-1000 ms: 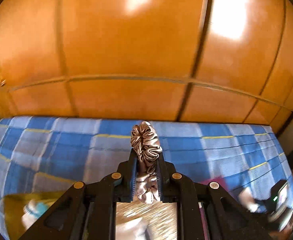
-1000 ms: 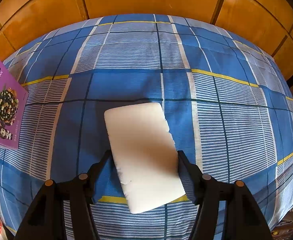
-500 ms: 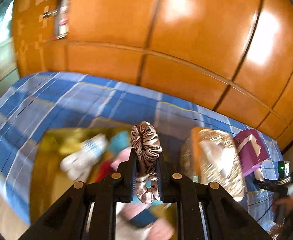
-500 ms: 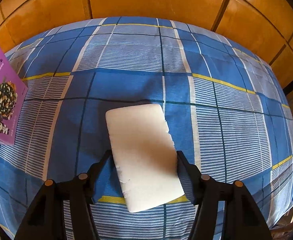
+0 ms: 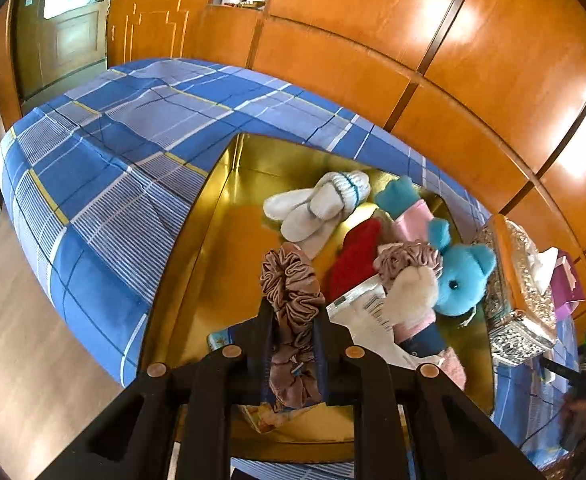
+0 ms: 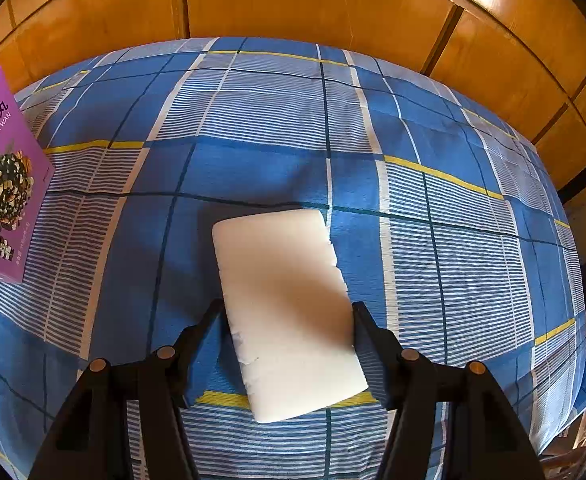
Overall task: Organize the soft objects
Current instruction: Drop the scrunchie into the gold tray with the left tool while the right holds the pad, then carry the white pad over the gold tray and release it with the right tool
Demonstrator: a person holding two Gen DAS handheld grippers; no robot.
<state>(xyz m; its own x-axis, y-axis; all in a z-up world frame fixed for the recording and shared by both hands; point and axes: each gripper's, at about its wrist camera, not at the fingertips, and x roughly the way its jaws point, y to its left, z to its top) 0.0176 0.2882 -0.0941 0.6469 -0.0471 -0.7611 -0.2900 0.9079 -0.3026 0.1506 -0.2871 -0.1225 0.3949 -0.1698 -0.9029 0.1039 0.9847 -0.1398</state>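
My left gripper [image 5: 293, 312] is shut on a taupe satin scrunchie [image 5: 291, 280] and holds it above a gold tray [image 5: 229, 208] on the blue plaid bed. The tray holds white socks [image 5: 317, 208], a red cloth [image 5: 353, 256], a second scrunchie [image 5: 407, 256], a blue teddy bear [image 5: 463, 280] and a plastic packet [image 5: 367, 312]. My right gripper [image 6: 287, 312] is open, its fingers on either side of a white foam block [image 6: 285, 300] that lies flat on the bed; whether they touch it I cannot tell.
A silver patterned box [image 5: 521, 292] stands right of the tray, with a purple box [image 5: 567, 284] behind it. The purple box [image 6: 1, 176] also shows at the left in the right wrist view. Orange wooden wardrobe panels [image 5: 373, 40] back the bed. Wooden floor [image 5: 21, 340] lies left.
The left gripper has swung left and tilted down with the scrunchie, bringing the gold tray and its soft items into full view below it. The right gripper has barely moved over the foam block.
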